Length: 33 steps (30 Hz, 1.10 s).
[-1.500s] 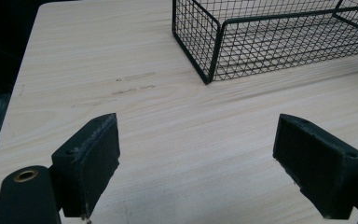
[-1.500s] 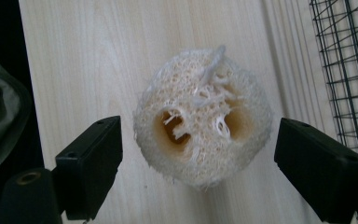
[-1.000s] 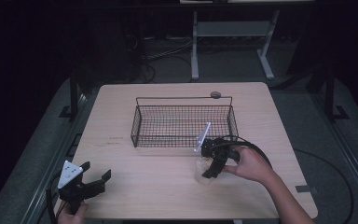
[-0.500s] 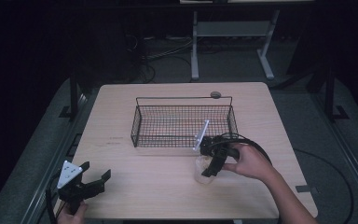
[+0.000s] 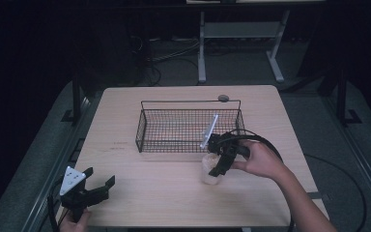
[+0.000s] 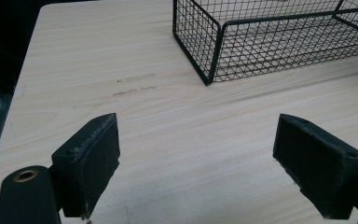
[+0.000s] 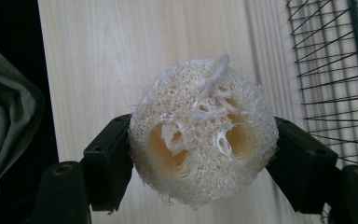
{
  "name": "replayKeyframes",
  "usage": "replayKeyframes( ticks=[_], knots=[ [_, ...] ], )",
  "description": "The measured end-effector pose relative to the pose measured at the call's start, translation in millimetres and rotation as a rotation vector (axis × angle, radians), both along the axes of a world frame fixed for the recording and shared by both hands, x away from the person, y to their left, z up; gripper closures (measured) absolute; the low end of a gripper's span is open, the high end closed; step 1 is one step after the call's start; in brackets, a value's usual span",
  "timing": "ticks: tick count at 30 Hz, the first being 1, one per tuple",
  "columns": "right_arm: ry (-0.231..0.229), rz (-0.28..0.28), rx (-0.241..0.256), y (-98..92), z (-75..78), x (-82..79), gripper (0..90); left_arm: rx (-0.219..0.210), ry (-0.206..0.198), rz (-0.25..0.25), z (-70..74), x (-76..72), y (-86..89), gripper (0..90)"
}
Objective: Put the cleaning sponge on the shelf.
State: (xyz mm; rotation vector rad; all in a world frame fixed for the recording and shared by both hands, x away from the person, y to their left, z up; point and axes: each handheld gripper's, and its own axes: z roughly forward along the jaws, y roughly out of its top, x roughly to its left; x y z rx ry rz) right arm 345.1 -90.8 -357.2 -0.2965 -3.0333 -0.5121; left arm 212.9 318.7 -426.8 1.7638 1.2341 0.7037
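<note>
A pale, round loofah sponge [image 7: 203,154] sits squeezed between the two black jaws of my right gripper [image 7: 203,163]. In the high view the right gripper [image 5: 216,166] holds the loofah [image 5: 209,173] just in front of the right front corner of the black wire basket [image 5: 188,126]. Whether the sponge touches the table I cannot tell. My left gripper [image 5: 96,186] is low at the table's front left corner, open. In the left gripper view its jaws [image 6: 205,158] stand wide apart over bare wood, with the basket [image 6: 270,42] farther off at upper right.
The light wooden table [image 5: 125,111] has dark floor on all sides. A small round grey disc [image 5: 223,98] lies at the back edge behind the basket. The basket's wire wall [image 7: 335,70] runs along the right of the right gripper view.
The right gripper, with the loofah in it, has shifted slightly to the left along the basket's front. The left gripper has stayed in place.
</note>
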Motion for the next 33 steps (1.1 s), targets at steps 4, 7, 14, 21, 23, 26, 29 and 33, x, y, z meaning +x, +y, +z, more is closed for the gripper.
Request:
replayKeyframes(
  ticks=[4, 7, 14, 21, 23, 26, 29, 33],
  knots=[
    [-0.001, -0.006, 0.006, -0.4, 7.2, 3.9, 27.4, 0.002, 0.000, -0.002, -0.2, 0.0, -0.2, 13.8],
    [-0.011, -0.002, 0.004, 0.1, 10.4, 4.6, 27.4, 0.001, -0.001, 0.000, -0.1, 0.2, -0.1, 13.8],
    [-0.016, -0.001, 0.007, 2.1, 20.4, 8.5, 27.3, 0.001, -0.001, 0.000, 0.1, -0.1, 0.1, 13.8],
    [-0.016, -0.011, 0.017, -0.5, 29.8, 14.8, 27.4, -0.002, -0.002, 0.002, 0.2, -0.2, 0.1, 13.8],
    [-0.014, -0.012, 0.018, -0.9, 30.6, 15.3, 27.4, -0.002, -0.002, 0.003, 0.3, -0.4, 0.1, 13.8],
    [-0.019, -0.021, 0.012, -2.3, 34.2, 18.8, 27.4, -0.003, -0.002, 0.004, 0.2, -0.2, 0.3, 13.8],
    [-0.015, -0.018, 0.020, -2.1, 36.2, 20.4, 27.4, -0.002, -0.002, 0.003, 0.5, -0.4, 0.2, 13.8],
    [-0.015, -0.018, 0.014, -1.4, 38.0, 22.0, 27.4, -0.002, -0.003, 0.003, 0.5, -0.4, 0.2, 13.8]
  ],
)
